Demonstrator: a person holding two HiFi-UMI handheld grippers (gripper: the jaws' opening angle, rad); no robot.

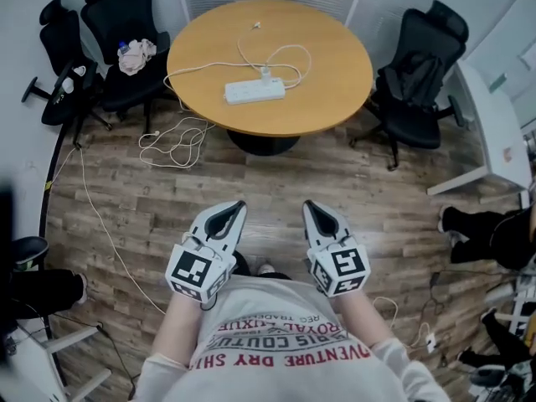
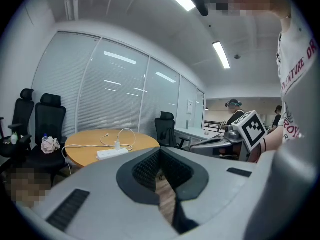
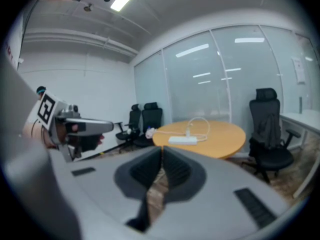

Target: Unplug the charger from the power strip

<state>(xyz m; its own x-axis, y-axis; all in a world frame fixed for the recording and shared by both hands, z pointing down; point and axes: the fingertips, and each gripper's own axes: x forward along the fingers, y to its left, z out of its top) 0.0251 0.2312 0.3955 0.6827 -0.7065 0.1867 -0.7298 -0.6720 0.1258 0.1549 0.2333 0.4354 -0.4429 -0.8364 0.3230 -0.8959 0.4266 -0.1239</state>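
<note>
In front of the standing person: a stretch of wood floor, lying between the 2 claws and the round bench.

Edges and room:
- Bench: its near rim curves toward the person and its dark pedestal sits under the middle.
- 2 black chairs stand close to the bench's left side, 1 with a bundled cloth on its seat.
- 1 black chair stands at the right rim.
- White desk: beyond that chair, at the right edge of the head view.
- Loose white cable: coiled on the floor by the bench's left foot, trailing along the floor toward the left.

Claws:
- Left claw: jaws together at the tips, nothing between them, touching nothing.
- Right claw: jaws likewise closed and empty, level with the left, well apart from the bench.

Task items:
- Power strip: white, lying flat near the bench's middle.
- Charger: white, upright on the strip's right half, with its thin lead looping over the bench top.

Hard to make out:
- The charger's seating in its socket is too small to tell.
- The desk is cut off by the frame.
- A second person's legs are cut off at the right edge.
</note>
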